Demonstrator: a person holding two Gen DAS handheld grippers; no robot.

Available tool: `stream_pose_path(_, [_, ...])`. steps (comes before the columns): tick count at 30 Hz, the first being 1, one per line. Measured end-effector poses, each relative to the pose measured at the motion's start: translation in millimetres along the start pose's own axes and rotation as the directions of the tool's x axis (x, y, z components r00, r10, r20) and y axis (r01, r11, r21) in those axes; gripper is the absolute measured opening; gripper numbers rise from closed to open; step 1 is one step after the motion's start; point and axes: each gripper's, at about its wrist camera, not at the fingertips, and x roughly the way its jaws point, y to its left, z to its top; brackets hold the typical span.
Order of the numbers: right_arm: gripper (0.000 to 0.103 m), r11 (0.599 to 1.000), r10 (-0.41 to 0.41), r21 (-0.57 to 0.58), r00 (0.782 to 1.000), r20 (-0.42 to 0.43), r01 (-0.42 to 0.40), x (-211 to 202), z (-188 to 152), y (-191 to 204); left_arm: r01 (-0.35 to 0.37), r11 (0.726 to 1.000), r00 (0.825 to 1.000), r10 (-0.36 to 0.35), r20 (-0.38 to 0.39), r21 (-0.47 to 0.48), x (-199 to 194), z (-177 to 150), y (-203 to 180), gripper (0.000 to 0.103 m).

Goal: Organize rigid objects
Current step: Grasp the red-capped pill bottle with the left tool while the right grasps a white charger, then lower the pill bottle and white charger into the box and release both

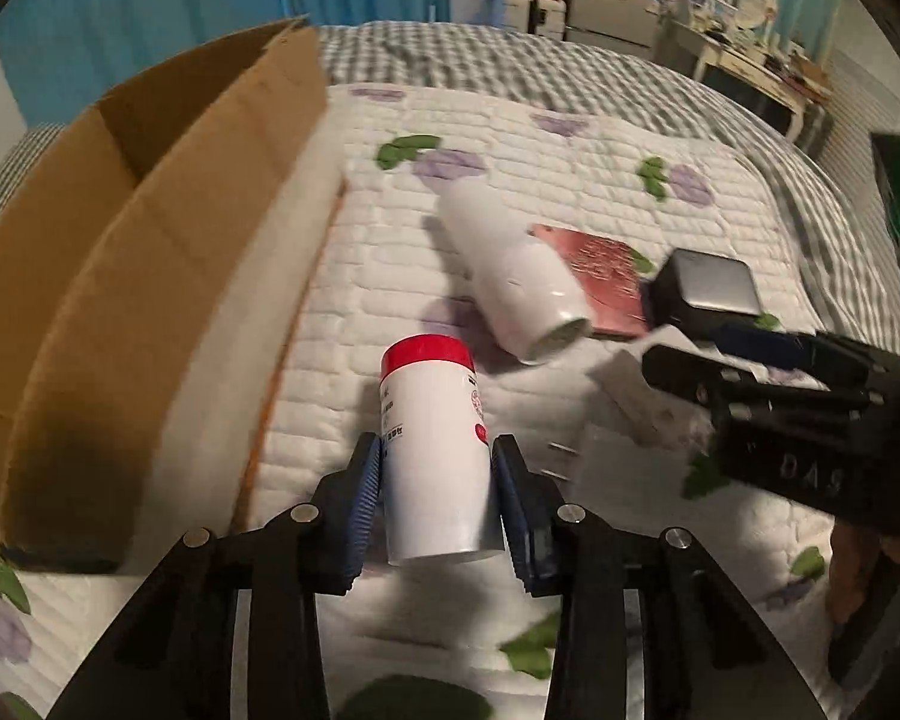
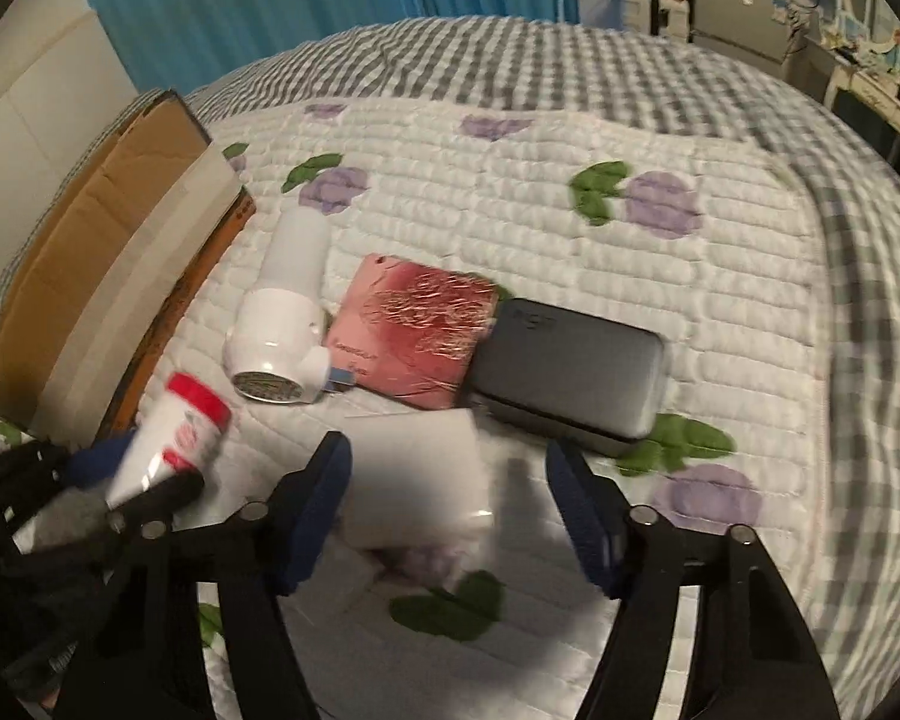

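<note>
Left wrist view: the left claw (image 1: 437,498) is clamped on one white bottle with a red cap (image 1: 432,450), held above the quilted bed (image 1: 570,180), just right of one open cardboard box (image 1: 150,240). Beyond it lie one white lint shaver (image 1: 510,276), one pink foil-patterned card (image 1: 606,276) and one dark grey case (image 1: 708,288), each touching or overlapping the next. In the right wrist view, the right claw (image 2: 450,498) has its jaws apart around one blurred white box (image 2: 420,480); whether they touch it cannot be told.
</note>
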Motion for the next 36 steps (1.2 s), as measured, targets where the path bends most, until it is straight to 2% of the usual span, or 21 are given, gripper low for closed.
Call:
stream_pose_path(5, [0.062, 0.999, -0.005, -0.043, 1.000, -0.023, 0.004, 8.2, -3.0, 12.3, 0.003, 1.000, 1.000, -0.003, -0.002, -0.002, 5.4, 1.3, 2.6, 0.038])
stream_pose_path(7, [0.054, 0.999, -0.004, -0.053, 0.999, -0.035, 0.002, 12.4, -4.8, 14.2, 0.008, 1.000, 1.000, -0.008, -0.001, 0.002, 5.4, 1.7, 1.3, 0.038])
stream_pose_path(12, [0.053, 0.999, -0.005, -0.041, 1.000, -0.020, 0.005, 12.0, -8.0, 12.0, 0.020, 1.000, 1.000, -0.020, 0.001, 0.007, 2.8, -0.1, -0.8, 0.038])
stream_pose_path(18, [0.053, 0.996, -0.045, -0.071, 0.999, 0.022, 0.046, -0.9, -14.4, 17.4, 0.051, 0.998, 0.999, -0.051, 0.010, 0.022, -6.1, -2.3, -6.9, 0.038])
stream_pose_path(22, [0.053, 0.996, -0.064, -0.062, 0.996, 0.067, 0.068, -19.6, -19.4, 17.1, 0.070, 0.997, 0.997, -0.071, 0.031, 0.036, -18.2, -2.3, -11.3, 0.038])
stream_pose_path(29, [0.053, 0.992, -0.117, -0.020, 0.978, 0.173, 0.123, -67.2, -25.1, 16.9, 0.108, 0.993, 0.989, -0.113, 0.099, 0.052, -52.1, 2.7, -12.3, 0.037])
stream_pose_path(36, [0.053, 0.989, -0.130, -0.044, 0.965, 0.229, 0.143, -109.4, -11.9, 37.8, 0.139, 0.989, 0.967, -0.145, 0.208, 0.045, -102.2, 25.2, 12.0, 0.037])
